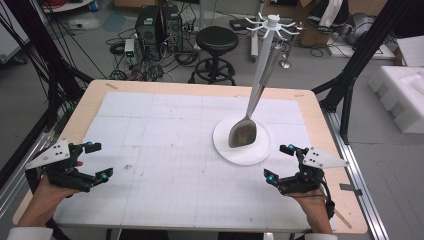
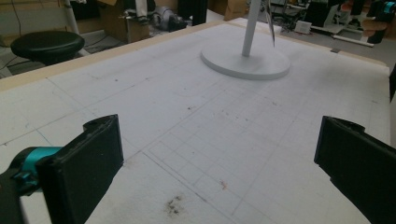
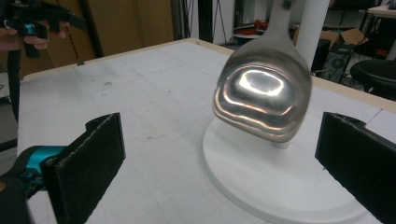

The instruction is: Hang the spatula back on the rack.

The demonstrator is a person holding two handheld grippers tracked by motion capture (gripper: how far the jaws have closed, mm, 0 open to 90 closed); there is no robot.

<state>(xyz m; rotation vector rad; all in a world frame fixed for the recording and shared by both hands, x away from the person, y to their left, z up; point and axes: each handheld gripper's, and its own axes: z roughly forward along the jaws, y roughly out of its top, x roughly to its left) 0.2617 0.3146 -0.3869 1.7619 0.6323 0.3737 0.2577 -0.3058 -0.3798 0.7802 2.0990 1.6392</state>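
In the high view, the left gripper (image 1: 95, 161) rests near the left edge of the table (image 1: 90, 95), jaws apart and holding nothing. The right gripper (image 1: 279, 162) sits near the right edge, also with its jaws apart and empty, just beside the round white base (image 1: 227, 150) of a rack. A large metal spoon (image 1: 243, 132) hangs from the rack's top hooks (image 1: 272, 24), its bowl low above the base.

In the left gripper view, both black jaws stand wide open over the bare white mat (image 2: 187, 121), and the base (image 2: 245, 63) with its pole is well apart, far ahead.

In the right gripper view, the open jaws frame the spoon bowl (image 3: 261, 100), which hangs near and looks slightly blurred.

I judge that the work is at its start: the approach to the spoon. The next move probably asks the right gripper to advance, close on the spoon, then lift it off its hook carefully.
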